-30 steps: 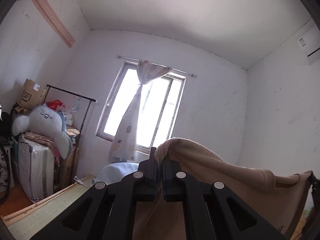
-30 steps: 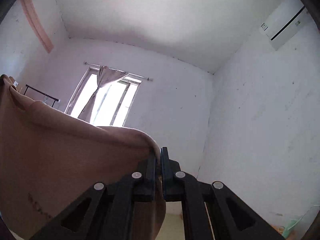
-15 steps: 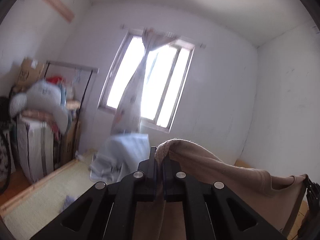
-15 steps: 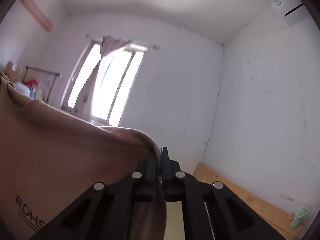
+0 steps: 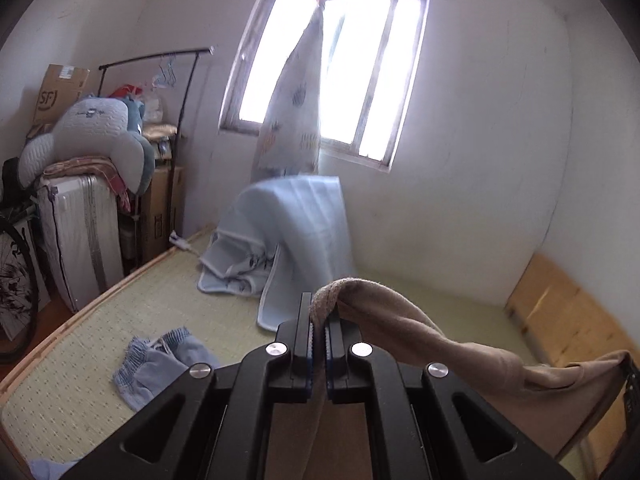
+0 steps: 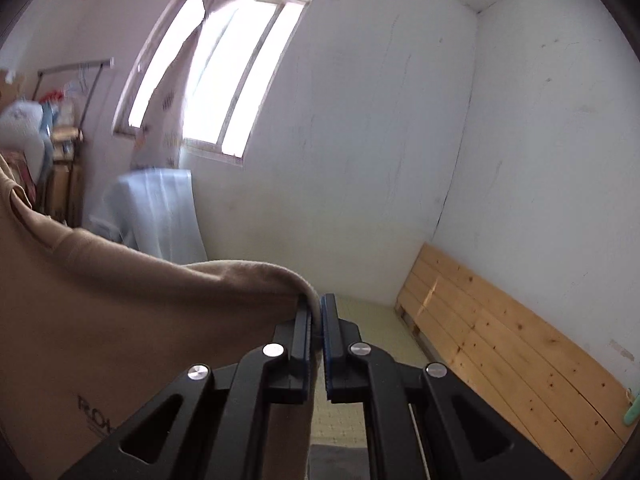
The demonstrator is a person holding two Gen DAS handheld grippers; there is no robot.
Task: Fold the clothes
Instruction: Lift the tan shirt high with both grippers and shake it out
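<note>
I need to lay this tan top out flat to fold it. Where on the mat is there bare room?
The tan top hangs between both tongs. Bare mat lies ahead, bordered by the blue blanket, the white wall and the wooden boards. The left side is crowded: denim shorts on the mat, and the suitcase beyond its edge.

Both grippers are clamped tight: the left gripper (image 5: 319, 312) and right gripper (image 6: 317, 312) each pinch cloth between their 2 black fingers, pointing slightly downward.

Both wrist views look forward along own fingers (image 5: 303, 336), slightly downward; share window (image 5: 332, 72), beige garment (image 6: 120, 320).
</note>
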